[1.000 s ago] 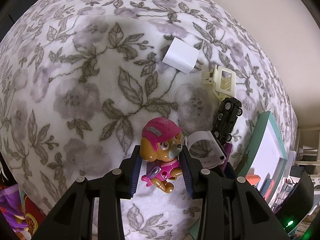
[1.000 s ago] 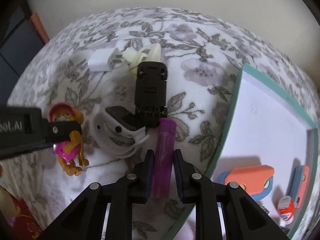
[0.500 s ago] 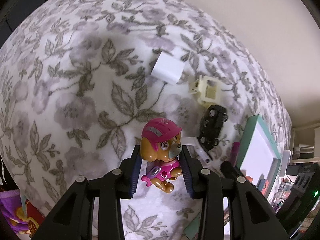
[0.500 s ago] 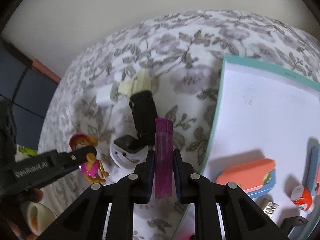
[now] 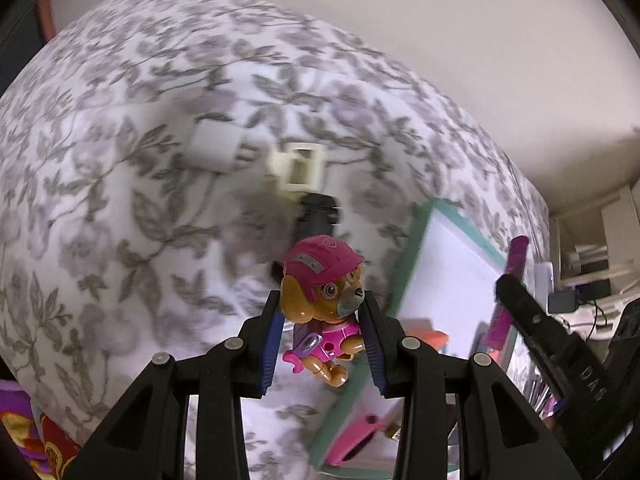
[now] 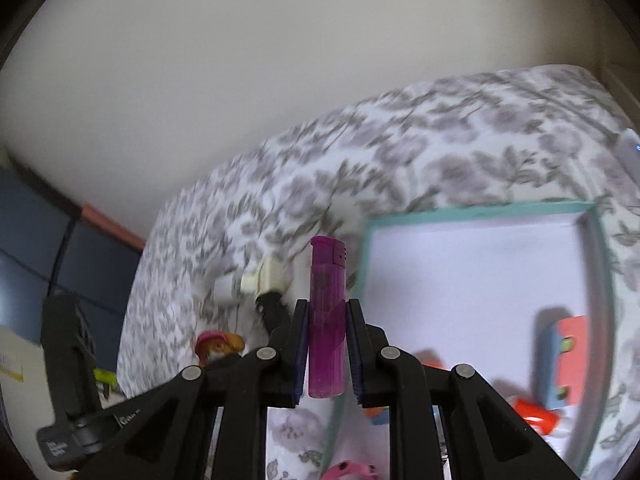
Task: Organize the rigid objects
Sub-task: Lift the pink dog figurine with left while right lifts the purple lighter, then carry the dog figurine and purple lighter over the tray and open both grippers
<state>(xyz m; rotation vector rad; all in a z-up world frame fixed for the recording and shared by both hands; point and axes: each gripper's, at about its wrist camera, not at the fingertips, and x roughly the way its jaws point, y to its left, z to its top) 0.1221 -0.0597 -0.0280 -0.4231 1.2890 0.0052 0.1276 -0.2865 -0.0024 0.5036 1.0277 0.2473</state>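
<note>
My left gripper [image 5: 323,312] is shut on a brown toy dog with a pink cap [image 5: 322,296] and holds it in the air above the bed. My right gripper [image 6: 327,312] is shut on a purple lighter [image 6: 326,320], upright and lifted near the left rim of the teal tray [image 6: 592,208]. The lighter also shows in the left wrist view [image 5: 508,280], and the toy dog in the right wrist view [image 6: 218,345]. A black toy car [image 5: 314,216], a cream plastic frame [image 5: 298,168] and a white charger [image 5: 210,148] lie on the floral bedsheet [image 5: 120,160].
The tray [image 5: 444,208] holds an orange and blue block [image 6: 566,364], a small red-capped item [image 6: 534,416] and other small things. A pink object [image 6: 352,472] lies at its near edge. A wall runs behind the bed. Shelves and clutter stand at the right in the left wrist view.
Both grippers have risen and swung toward the tray, each still holding its object. The lighter has left the bedsheet. The car, frame and charger stayed on the sheet.
</note>
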